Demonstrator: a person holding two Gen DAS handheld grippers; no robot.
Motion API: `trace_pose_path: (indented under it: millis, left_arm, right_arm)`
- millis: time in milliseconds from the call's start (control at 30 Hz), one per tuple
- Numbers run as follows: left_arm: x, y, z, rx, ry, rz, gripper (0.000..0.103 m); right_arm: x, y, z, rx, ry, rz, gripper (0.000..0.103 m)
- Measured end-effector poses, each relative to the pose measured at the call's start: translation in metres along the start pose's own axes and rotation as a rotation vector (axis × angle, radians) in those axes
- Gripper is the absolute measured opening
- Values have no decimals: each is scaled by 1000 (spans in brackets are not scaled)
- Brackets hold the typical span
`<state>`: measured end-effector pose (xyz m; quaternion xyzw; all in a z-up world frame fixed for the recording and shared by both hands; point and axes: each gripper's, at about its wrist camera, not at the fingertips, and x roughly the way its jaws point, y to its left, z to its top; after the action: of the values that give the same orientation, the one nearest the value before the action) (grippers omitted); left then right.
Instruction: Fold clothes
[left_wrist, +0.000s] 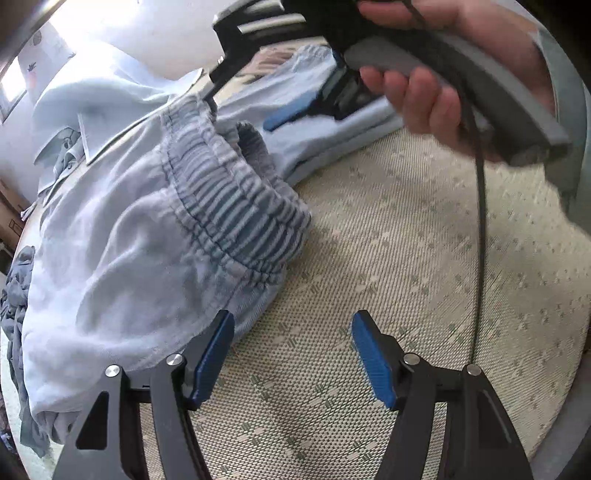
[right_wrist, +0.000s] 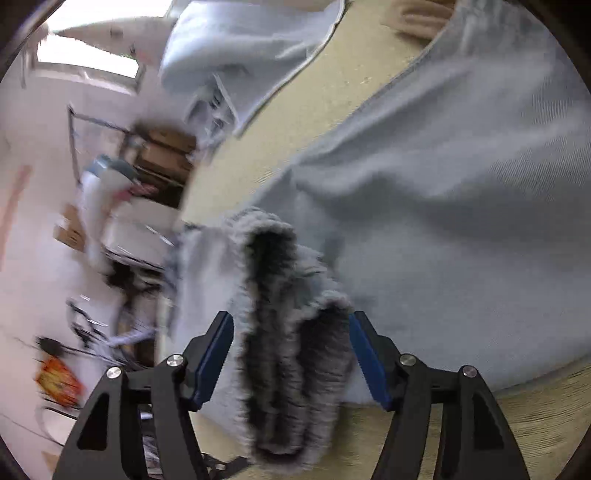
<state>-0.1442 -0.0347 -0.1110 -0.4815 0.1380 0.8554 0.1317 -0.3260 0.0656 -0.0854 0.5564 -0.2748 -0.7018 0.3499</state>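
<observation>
Light blue pants (left_wrist: 122, 258) with a ribbed elastic waistband (left_wrist: 236, 206) lie bunched on a cream woven mat (left_wrist: 388, 258). My left gripper (left_wrist: 293, 354) is open low over the mat, its left pad beside the pants' edge, nothing between its fingers. A hand (left_wrist: 424, 92) holds my right gripper (left_wrist: 255, 96) at the top, fingers apart at the waistband's far end. In the blurred right wrist view, the right gripper (right_wrist: 293, 356) is open, and the folded waistband (right_wrist: 291, 350) stands between its pads. The pants' cloth (right_wrist: 461, 221) fills the right side.
A pale blue collared shirt (left_wrist: 81, 122) lies behind the pants, also shown as the shirt (right_wrist: 240, 55). A folded light blue garment (left_wrist: 340, 133) sits under the right gripper. A grey-blue cloth (left_wrist: 14, 288) hangs at the left edge. Boxes and clutter (right_wrist: 155, 155) stand beyond the mat.
</observation>
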Motion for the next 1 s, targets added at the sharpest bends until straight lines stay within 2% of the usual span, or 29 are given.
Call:
trace_pose_path:
  millis: [100,267,400,533,733,767,800,833,900,1000]
  left_arm:
    - [-2,2,4,-4,7,5,70]
    - [-7,5,10,0,8,21,70]
    - [-37,16,24,-38,-102,50,70]
    - [-66,17,35,-19,-237,169,70]
    - [-50,27,52,-108,-230,184,69]
    - [-48,29,55,-123,-227,185,68]
    - [-45,31,58,-139,-225,187,59]
    - [-42,32,61,-154,-223,188,43]
    - [-36,36,67,-185,-218,191,26]
    - [-28,41,75,-232,-211,195,25]
  right_arm:
    - [5,-2,-5,13,-2,25,69]
    - [18,-15,-11,60,-45,-4,68]
    - [17,-18,-13,69,-82,7,67]
    - [10,-18,-14,54,-94,29,67]
    - [-12,-12,-16,-4,-156,46,67]
    - [-18,-12,-17,-9,-171,46,68]
    - [-24,-13,-17,-13,-184,52,68]
    - [-30,-14,-18,-15,-195,62,68]
    - [-41,-16,-18,-21,-211,85,68]
    - [-48,-17,-17,-32,-221,112,68]
